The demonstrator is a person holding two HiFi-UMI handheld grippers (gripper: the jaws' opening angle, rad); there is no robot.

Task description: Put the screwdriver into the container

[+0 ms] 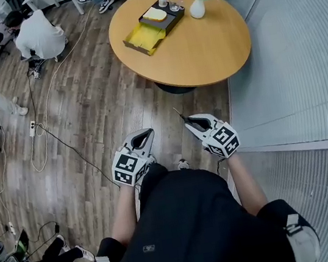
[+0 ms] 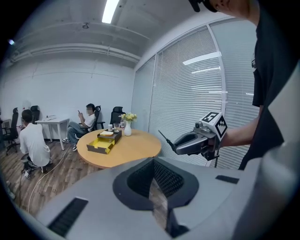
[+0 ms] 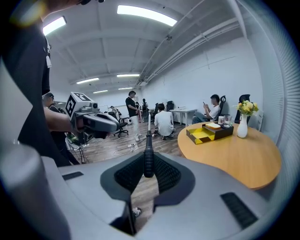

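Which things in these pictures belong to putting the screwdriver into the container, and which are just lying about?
For the job:
- screwdriver, gripped by the right gripper
- yellow box on the table, probably the container

Lying about:
- vase
- black tray
- power strip on the floor

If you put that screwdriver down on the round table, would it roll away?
Probably a bit: the screwdriver in the right tongs has a round-looking dark handle, so it may roll on the smooth table. Its thin metal shaft looks stiff, so it likely won't bend.
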